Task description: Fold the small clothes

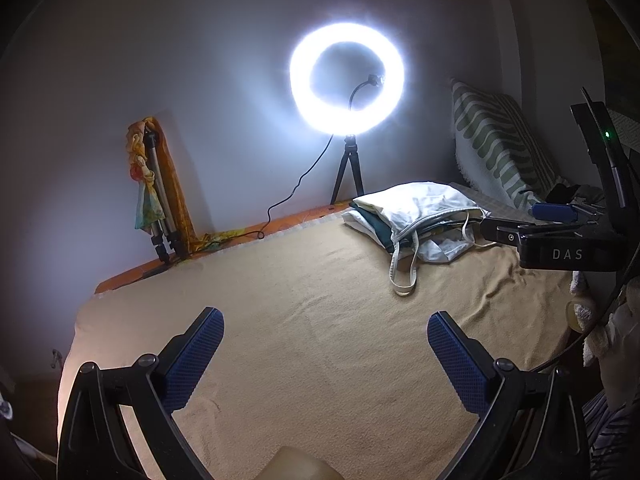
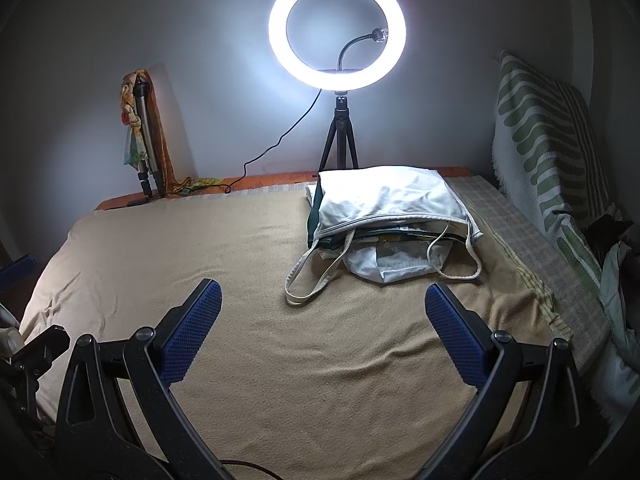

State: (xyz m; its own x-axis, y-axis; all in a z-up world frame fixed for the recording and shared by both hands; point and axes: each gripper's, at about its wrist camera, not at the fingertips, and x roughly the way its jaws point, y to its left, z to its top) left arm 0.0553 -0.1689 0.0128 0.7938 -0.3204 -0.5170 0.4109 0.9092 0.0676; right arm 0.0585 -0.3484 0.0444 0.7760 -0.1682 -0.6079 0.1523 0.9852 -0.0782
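A white cloth tote bag lies on a tan blanket at the far side of the bed, with folded white and dark green clothes inside and under it. It also shows in the left wrist view. My right gripper is open and empty, hovering above the blanket in front of the bag. My left gripper is open and empty over the bare blanket, left of the bag. The right gripper's body shows at the right of the left wrist view.
A lit ring light on a tripod stands at the wall behind the bag, its cable trailing left. A folded tripod with a colourful cloth leans at the back left. A green-striped pillow and more clothes lie at the right.
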